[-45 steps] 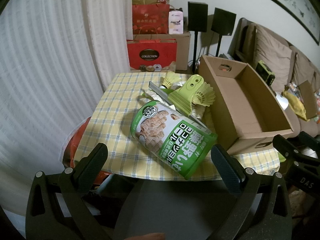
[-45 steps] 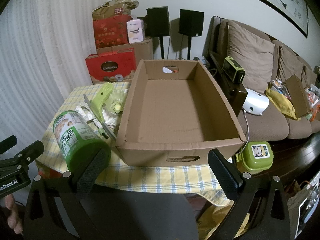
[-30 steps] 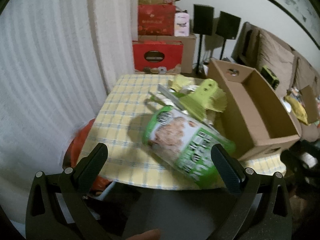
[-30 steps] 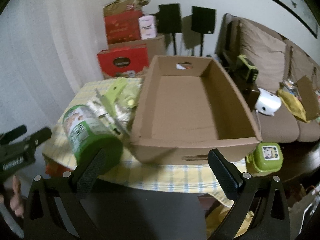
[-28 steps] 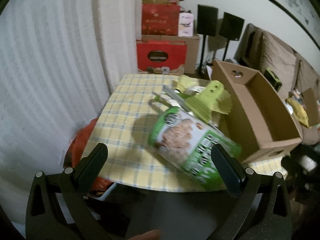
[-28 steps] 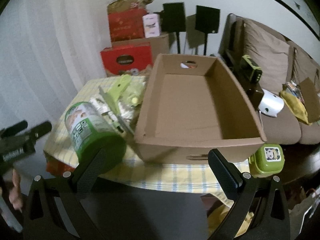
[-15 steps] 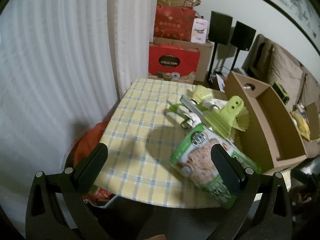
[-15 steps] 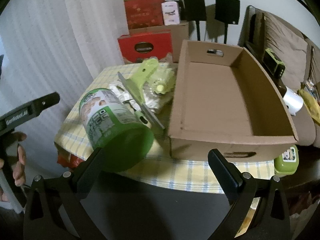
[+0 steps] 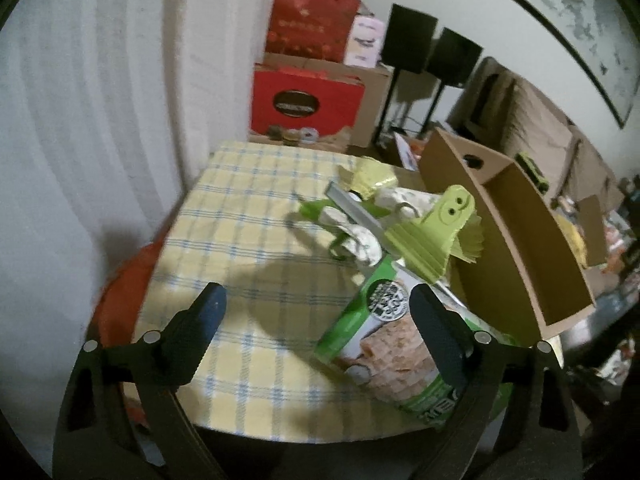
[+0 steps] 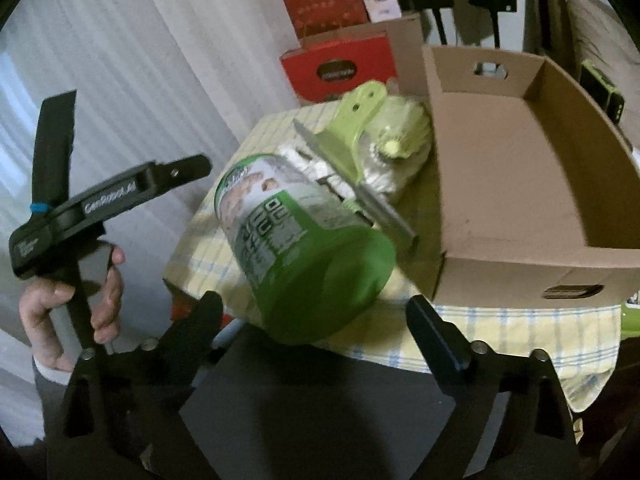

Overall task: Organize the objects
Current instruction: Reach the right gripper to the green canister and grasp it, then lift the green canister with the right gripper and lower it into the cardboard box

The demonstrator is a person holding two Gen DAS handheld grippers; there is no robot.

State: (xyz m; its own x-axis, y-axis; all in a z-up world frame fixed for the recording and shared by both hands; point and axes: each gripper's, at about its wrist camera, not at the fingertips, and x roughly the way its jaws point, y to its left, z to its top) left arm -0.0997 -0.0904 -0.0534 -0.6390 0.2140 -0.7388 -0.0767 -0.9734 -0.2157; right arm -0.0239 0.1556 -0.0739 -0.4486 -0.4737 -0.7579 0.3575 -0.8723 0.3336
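A green snack canister (image 10: 296,240) lies on its side on the yellow checked tablecloth (image 9: 248,248), its base toward the right wrist camera; it also shows in the left wrist view (image 9: 384,344). Behind it lie a green clip (image 10: 352,128), a metal strip, a crumpled white bag and yellow-green shuttlecocks (image 10: 400,140). An empty cardboard box (image 10: 520,176) stands to the right. My right gripper (image 10: 312,316) is open, just in front of the canister's base. My left gripper (image 9: 316,308) is open over the table's near edge, left of the canister.
Red gift boxes (image 9: 304,100), a brown carton and two black speakers (image 9: 432,48) stand behind the table. A sofa with cushions (image 9: 540,136) is at the right. White curtains hang on the left. The left hand and its gripper handle (image 10: 80,216) show in the right wrist view.
Both grippers have swung left and come closer to the table. The canister now fills the space in front of the right gripper. The left view has shifted onto the bare tablecloth.
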